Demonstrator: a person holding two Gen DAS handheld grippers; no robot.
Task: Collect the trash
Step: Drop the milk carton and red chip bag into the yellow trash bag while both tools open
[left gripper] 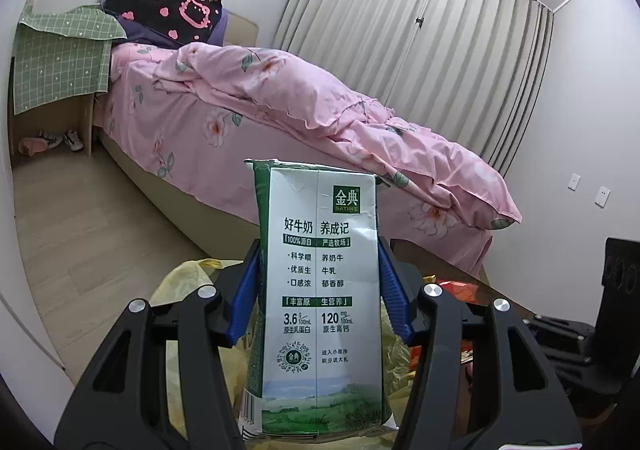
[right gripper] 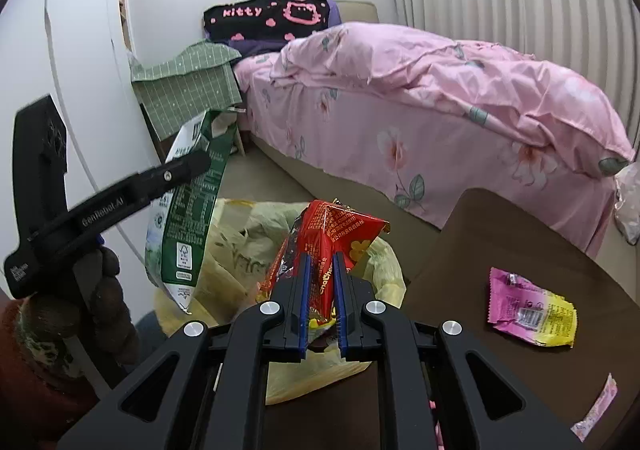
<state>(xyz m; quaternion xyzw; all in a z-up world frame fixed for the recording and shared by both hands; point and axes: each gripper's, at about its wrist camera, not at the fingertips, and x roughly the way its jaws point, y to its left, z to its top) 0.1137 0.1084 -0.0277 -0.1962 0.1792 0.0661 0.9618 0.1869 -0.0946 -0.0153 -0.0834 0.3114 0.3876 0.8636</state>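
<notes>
My left gripper [left gripper: 318,250] is shut on a green and white milk carton [left gripper: 318,290], held upright with the blue pads pressing its sides. The same carton [right gripper: 192,193] shows in the right wrist view, hanging over the left rim of a yellow trash bag [right gripper: 248,250]. My right gripper [right gripper: 322,256] is shut on a crumpled red snack wrapper [right gripper: 336,228], held above the mouth of the bag. In the left wrist view the yellow trash bag [left gripper: 188,282] lies below and behind the carton. A gloved hand [right gripper: 80,314] holds the left gripper's handle.
A dark brown table [right gripper: 480,234] carries a pink and yellow wrapper [right gripper: 528,308] and a small pink wrapper [right gripper: 596,410] at the right. A bed with a pink floral quilt [left gripper: 320,105] stands behind. A green-clothed bedside stand [left gripper: 60,61] sits at its head.
</notes>
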